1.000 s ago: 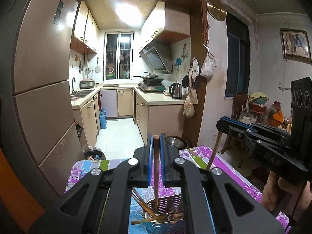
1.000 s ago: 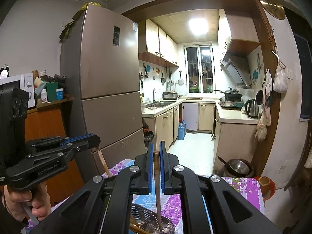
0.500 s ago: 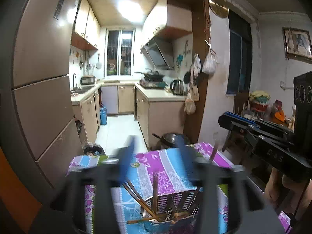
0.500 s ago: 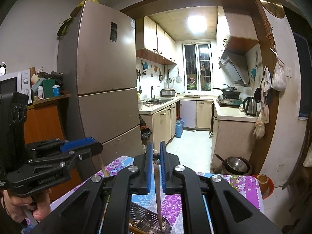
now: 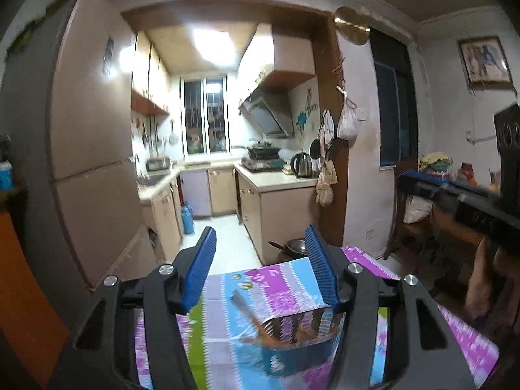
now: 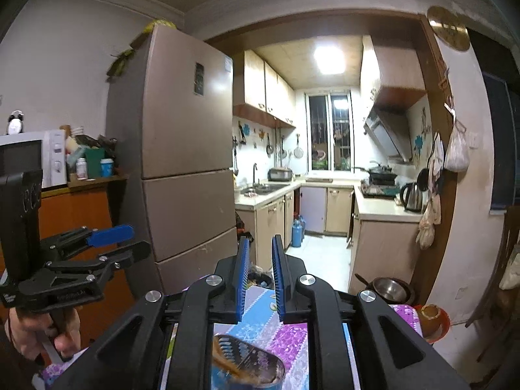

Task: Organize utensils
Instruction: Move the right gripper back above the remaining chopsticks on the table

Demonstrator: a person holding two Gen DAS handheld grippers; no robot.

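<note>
A perforated metal utensil basket (image 5: 292,331) stands on the flowered tablecloth (image 5: 227,295) below both grippers, with wooden chopsticks inside, blurred. My left gripper (image 5: 260,266) is open wide and empty above the basket. My right gripper (image 6: 261,276) has its blue pads a small gap apart with nothing between them, above the basket (image 6: 247,364). The left gripper also shows at the left of the right wrist view (image 6: 110,243), open. The right gripper shows blurred at the right of the left wrist view (image 5: 455,195).
A tall fridge (image 6: 185,169) stands left of the kitchen doorway. A metal pot (image 6: 390,289) sits on the floor by the counter. An orange bowl (image 6: 432,318) sits at the table's right. A cabinet with a microwave (image 6: 29,159) is at far left.
Both grippers have opened and let go of their chopsticks, which now lie in the basket. The left gripper has moved, its view is blurred.
</note>
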